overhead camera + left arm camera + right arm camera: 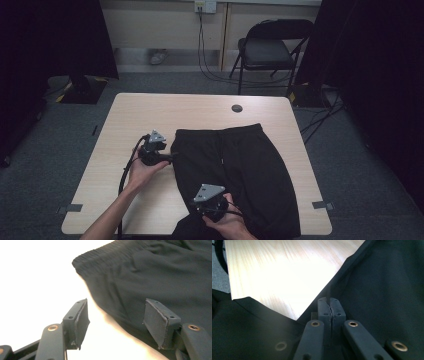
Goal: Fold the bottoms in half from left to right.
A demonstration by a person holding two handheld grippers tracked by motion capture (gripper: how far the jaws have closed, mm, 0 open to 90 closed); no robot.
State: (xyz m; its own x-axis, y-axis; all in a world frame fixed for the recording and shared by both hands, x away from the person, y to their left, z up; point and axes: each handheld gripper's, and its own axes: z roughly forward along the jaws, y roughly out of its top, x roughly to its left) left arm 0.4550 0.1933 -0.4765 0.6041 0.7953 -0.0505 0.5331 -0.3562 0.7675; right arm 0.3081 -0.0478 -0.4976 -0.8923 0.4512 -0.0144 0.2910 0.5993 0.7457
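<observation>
Held in the person's right hand, the right hand-held gripper (216, 212) was seen near the bench's (150, 107) near edge, with its jaws closed tight on a fold at the edge of the black shorts (240, 165); in the right gripper view the two pads (331, 310) were pressed together with a thin ridge of the dark cloth pinched between them. The left hand-held gripper (167, 156) was held just beside the left edge of the shorts, close to the waistband (217, 131), towards the middle of the bench. Its jaws were spread wide apart and nothing was clamped between them: in the left gripper view one pad (81, 320) was set over bare bench and the other (156, 323) over the cloth, the hem of the garment running between them. The shorts were laid flat on the right half of the bench, waistband towards the far edge, with the legs carried over the near edge.
</observation>
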